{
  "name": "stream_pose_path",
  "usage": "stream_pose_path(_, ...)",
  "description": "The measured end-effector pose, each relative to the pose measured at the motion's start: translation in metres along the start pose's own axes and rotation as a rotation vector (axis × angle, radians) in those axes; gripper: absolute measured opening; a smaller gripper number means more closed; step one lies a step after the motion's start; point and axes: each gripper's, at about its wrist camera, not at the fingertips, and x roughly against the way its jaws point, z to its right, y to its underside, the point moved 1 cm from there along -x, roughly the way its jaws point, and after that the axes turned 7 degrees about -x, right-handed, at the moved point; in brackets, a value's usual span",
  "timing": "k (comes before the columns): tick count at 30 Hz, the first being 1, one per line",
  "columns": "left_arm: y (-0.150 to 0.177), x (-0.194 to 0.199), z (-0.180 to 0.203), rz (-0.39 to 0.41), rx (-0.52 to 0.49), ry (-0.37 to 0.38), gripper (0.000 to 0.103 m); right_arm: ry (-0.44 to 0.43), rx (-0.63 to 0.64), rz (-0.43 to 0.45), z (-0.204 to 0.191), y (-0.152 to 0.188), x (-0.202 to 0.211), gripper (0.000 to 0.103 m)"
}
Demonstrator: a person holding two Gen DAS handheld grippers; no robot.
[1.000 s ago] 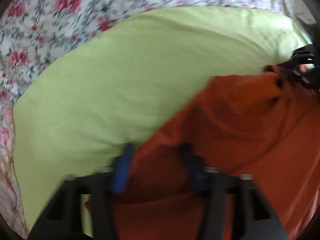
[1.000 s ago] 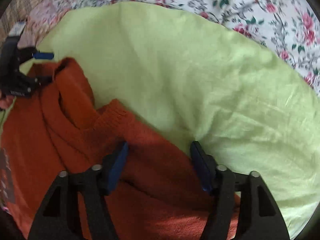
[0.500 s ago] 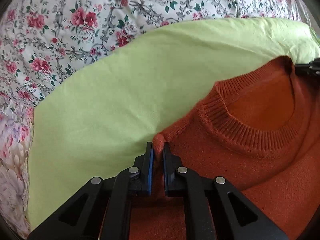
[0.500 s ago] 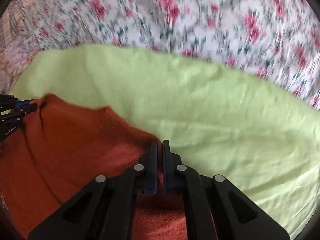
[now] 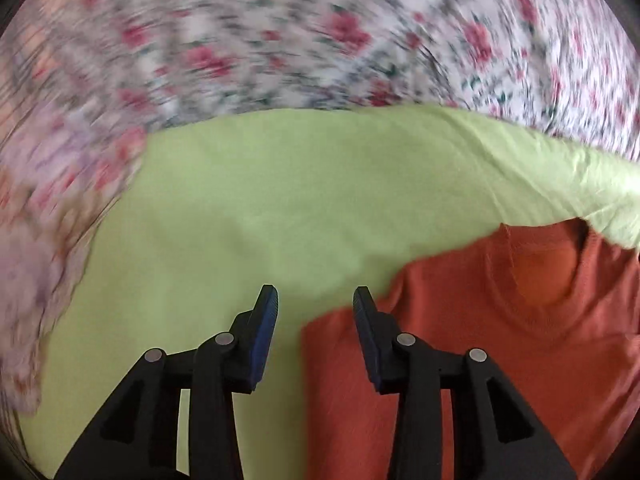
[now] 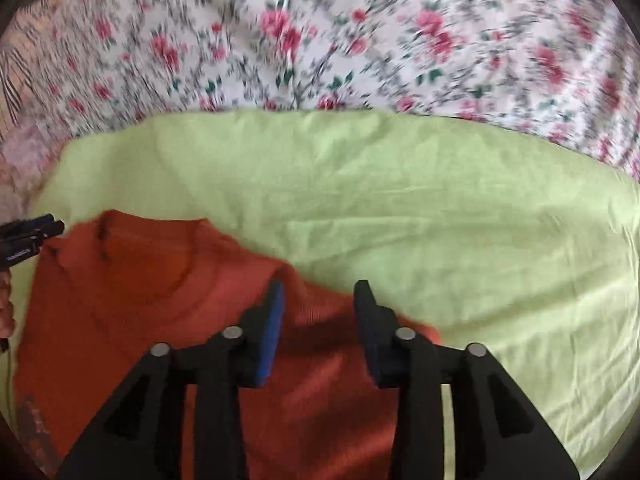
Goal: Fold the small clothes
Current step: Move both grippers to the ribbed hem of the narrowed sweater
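An orange-red knitted sweater [image 5: 500, 340] with a ribbed round neck lies flat on a light green cloth [image 5: 280, 200]. My left gripper [image 5: 316, 300] hovers over the sweater's left shoulder corner. Its jaws are opening and the pads press on nothing. My right gripper [image 6: 320, 292] hangs above the other shoulder of the sweater [image 6: 120, 300]. Its jaws are opening too, and the knit lies loose beneath the gap. In the right wrist view the left gripper [image 6: 28, 236] shows at the left edge, beside the collar.
The green cloth [image 6: 400, 200] is spread over a white bedsheet [image 6: 320, 40] with red flowers, which fills the far side of both views [image 5: 320, 40]. A paler patterned fabric [image 5: 36, 280] lies to the left of the cloth.
Half a second ago both grippers were shut on the sweater's shoulder corners. Both have since let go, opened and lifted back, and the sweater now lies flat.
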Motion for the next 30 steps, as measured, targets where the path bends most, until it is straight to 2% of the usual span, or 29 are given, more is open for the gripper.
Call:
stream_pose_path(2,0.027,0.033,-0.004,0.012,0.048,0.021,0.046,-0.039,-0.032,0.013,0.006,0.022,0.033,0.052)
stream_pose_path(4,0.063,0.065,-0.007,0.027,0.085,0.029,0.057,-0.079,-0.059,0.004,0.01,0.046,0.056,0.052)
stream_pose_path(7,0.104,0.093,-0.009,0.019,0.12,0.039,0.061,-0.125,-0.091,-0.009,0.008,0.087,0.084,0.053)
stream_pose_path(11,0.18,0.129,-0.007,-0.019,0.193,0.071,0.063,-0.139,-0.13,-0.027,0.011,0.15,0.121,0.054)
stream_pose_path(17,0.258,0.151,0.001,-0.078,0.247,0.066,0.063,-0.156,-0.234,-0.04,0.026,0.217,0.157,0.058)
stream_pose_path(20,0.283,0.161,0.006,-0.095,0.252,0.064,0.063,-0.161,-0.276,-0.049,0.028,0.241,0.167,0.06)
stream_pose_path(25,0.312,0.184,0.009,-0.1,0.247,0.085,0.064,-0.162,-0.285,-0.063,0.028,0.258,0.179,0.06)
stream_pose_path(28,0.327,0.199,0.01,-0.086,0.238,0.132,0.073,-0.164,-0.285,-0.062,0.027,0.266,0.19,0.06)
stream_pose_path(30,0.34,0.207,0.009,-0.087,0.237,0.167,0.073,-0.169,-0.275,-0.059,0.027,0.272,0.199,0.061)
